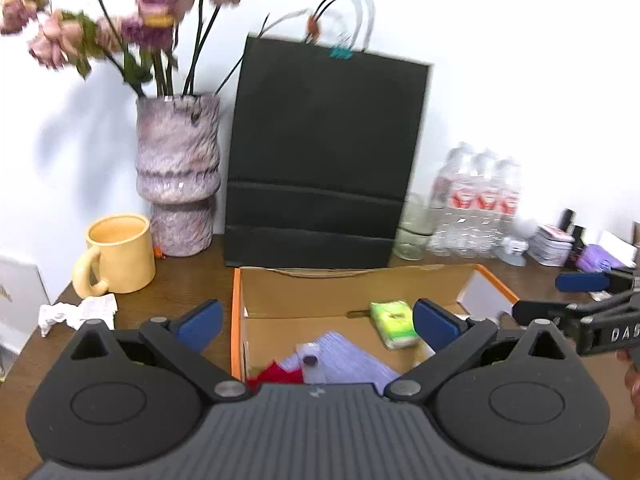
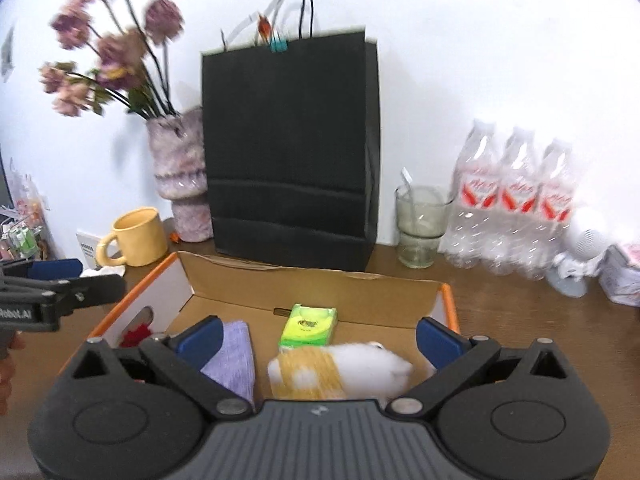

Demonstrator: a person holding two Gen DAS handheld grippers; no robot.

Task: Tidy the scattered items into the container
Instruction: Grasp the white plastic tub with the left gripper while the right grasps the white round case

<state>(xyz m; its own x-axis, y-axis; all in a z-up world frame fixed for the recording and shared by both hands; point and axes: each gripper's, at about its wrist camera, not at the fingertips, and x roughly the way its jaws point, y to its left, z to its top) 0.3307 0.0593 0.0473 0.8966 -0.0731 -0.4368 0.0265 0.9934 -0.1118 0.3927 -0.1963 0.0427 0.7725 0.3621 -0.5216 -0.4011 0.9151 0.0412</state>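
Both hand-held grippers hang side by side over the cardboard box point(image 2: 256, 280), tipped gently downward. The right hand-held gripper point(image 2: 318, 338) has its jaws spread wide, gripping nothing, the plush toy point(image 2: 340, 368) lying loose in the box beneath. The left hand-held gripper point(image 1: 318, 320) gapes empty too (blue pads well apart). Green tissue pack point(image 2: 308, 326) and purple cloth point(image 2: 236, 356) sit inside; crumpled paper point(image 1: 78, 312) remains on the worktop point(image 1: 192, 276).

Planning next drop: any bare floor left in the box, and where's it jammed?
Free: cardboard box floor behind the green tissue pack, up to its back wall. Crowded: near side, with purple cloth, plush toy and red item.
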